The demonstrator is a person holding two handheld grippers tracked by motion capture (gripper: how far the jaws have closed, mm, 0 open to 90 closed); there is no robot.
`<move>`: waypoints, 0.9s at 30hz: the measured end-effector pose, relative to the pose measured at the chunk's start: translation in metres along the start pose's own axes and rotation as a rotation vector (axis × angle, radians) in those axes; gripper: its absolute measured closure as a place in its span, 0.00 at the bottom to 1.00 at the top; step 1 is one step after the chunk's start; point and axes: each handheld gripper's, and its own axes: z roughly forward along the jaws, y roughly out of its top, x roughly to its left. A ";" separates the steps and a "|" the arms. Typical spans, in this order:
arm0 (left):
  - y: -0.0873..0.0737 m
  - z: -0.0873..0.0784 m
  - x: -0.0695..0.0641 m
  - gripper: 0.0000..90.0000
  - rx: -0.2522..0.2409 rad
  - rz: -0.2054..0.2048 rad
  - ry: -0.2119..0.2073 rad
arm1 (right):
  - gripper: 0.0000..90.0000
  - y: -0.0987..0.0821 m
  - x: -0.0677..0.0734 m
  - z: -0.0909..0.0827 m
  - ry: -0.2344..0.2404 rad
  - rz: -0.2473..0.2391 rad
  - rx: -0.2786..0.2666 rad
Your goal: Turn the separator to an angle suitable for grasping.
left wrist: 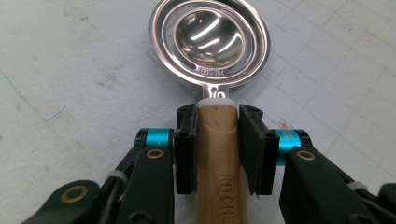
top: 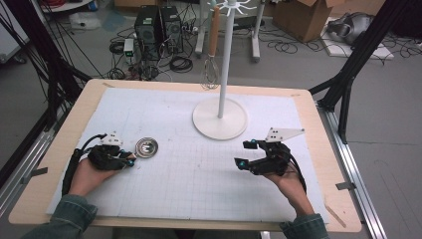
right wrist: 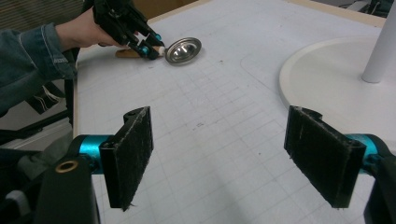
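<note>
My left gripper (left wrist: 217, 149) clamps the wooden handle of the egg separator (left wrist: 210, 44), which lies flat on the table (top: 64, 144) at my near left. My right gripper (top: 254, 154) hovers wide and empty. Farther off, the white stand (top: 220, 118) holds a whisk (top: 211, 69). Grasp done; lifting and hanging likely remain.

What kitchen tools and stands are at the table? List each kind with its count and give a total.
Egg separator, wooden handle clamped in the left gripper: 1
Whisk, hanging from the rack: 1
White rack on a round base: 1
Total: 3
</note>
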 end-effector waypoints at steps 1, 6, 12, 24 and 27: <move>0.000 0.000 0.000 0.76 -0.001 -0.001 0.003 | 0.26 0.000 0.000 0.000 -0.002 -0.002 -0.001; 0.000 0.000 0.000 0.76 -0.002 0.006 0.005 | 0.26 0.000 0.000 0.001 -0.001 0.001 0.004; -0.001 -0.001 0.001 0.77 -0.008 -0.004 -0.006 | 0.26 0.000 0.000 0.002 -0.002 -0.004 0.010; 0.000 -0.003 0.001 0.77 -0.019 0.005 -0.014 | 0.26 0.000 0.001 0.006 0.001 -0.014 0.029; -0.001 -0.002 0.000 0.77 -0.013 0.012 -0.010 | 0.26 0.001 0.001 0.006 0.003 -0.012 0.028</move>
